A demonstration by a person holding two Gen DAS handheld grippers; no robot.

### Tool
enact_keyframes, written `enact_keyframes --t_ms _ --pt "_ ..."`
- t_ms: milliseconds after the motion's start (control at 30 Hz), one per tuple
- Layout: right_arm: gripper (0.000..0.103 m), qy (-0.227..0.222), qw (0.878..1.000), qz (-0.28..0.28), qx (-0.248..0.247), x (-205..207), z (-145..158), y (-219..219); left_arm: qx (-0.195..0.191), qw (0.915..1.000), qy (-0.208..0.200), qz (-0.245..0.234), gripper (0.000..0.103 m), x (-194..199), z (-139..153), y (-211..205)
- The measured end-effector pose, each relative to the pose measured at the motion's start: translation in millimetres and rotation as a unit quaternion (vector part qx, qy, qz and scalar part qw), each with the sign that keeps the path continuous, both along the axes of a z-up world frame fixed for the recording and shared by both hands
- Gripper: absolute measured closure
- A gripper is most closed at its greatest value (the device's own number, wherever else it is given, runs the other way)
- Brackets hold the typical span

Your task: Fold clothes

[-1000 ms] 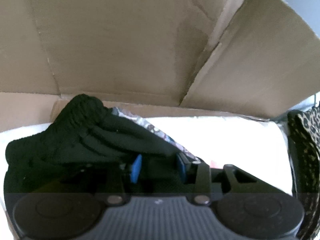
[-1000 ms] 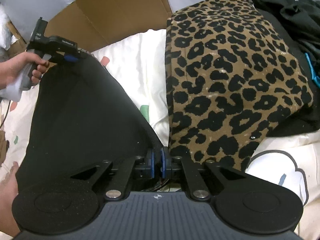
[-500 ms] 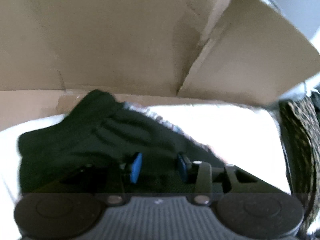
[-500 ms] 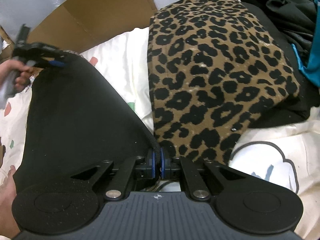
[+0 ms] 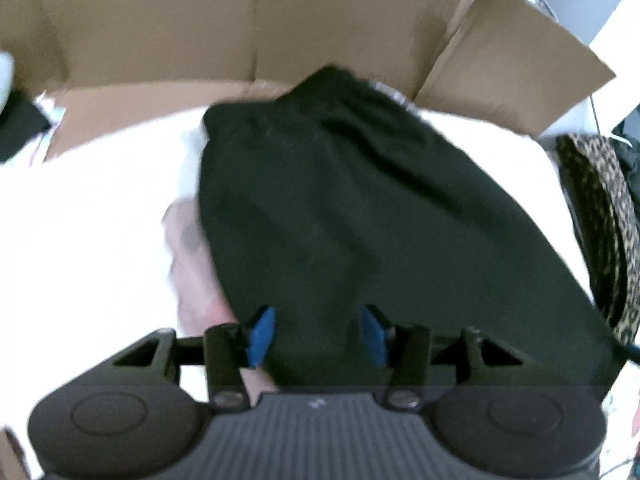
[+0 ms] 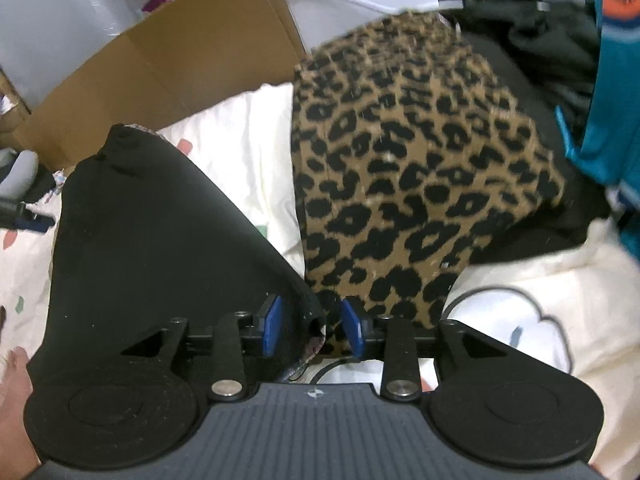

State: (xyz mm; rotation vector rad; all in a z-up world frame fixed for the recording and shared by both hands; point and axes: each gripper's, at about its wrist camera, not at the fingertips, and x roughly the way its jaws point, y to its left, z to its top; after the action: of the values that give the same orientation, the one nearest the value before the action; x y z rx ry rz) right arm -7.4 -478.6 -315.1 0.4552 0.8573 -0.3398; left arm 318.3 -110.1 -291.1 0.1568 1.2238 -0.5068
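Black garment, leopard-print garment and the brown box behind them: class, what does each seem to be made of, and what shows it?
Black garment: soft matte fabric, possibly knit or fleece; it drapes and creases.
Leopard-print garment: woven or brushed cloth, slightly fuzzy-looking print, folded flat.
Brown box: corrugated cardboard, dull finish, with creased flaps.

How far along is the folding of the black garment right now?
Done: the black garment lies doubled over on the white bedding. In hand: nothing; the right hand-held gripper has just been opening, its pads off the corner between them, and the left hand-held gripper is open too. Left: the leopard-print garment beside it.
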Motion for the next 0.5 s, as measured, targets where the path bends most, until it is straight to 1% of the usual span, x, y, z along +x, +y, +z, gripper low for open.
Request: enact_keyframes --t_ms 100,167,300,400,500 --pt "0.063 -0.014 0.999 0.004 -0.036 1.2 13.3 9.5 -0.007 0.9998 0.018 0.010 0.052 -4.1 -4.2 23.8" --pt "0.063 -0.020 0.998 0.016 -0.052 6.6 20.0 17.2 -0.015 0.9994 0.027 0.014 0.052 -13.9 0.9 34.6" --pt "0.063 -0.033 0.997 0.064 -0.042 26.1 22.3 39.5 -0.020 0.9991 0.035 -0.008 0.053 -36.9 0.2 39.3" --pt "0.063 -0.033 0.994 0.102 -0.024 42.3 15.9 60.6 -0.023 0.9984 0.039 -0.034 0.053 -51.3 -1.6 38.0" --pt "0.063 -0.025 0.989 0.144 -0.003 58.4 5.1 85.5 -0.033 0.9980 0.037 -0.040 0.053 -60.9 -2.7 37.9"
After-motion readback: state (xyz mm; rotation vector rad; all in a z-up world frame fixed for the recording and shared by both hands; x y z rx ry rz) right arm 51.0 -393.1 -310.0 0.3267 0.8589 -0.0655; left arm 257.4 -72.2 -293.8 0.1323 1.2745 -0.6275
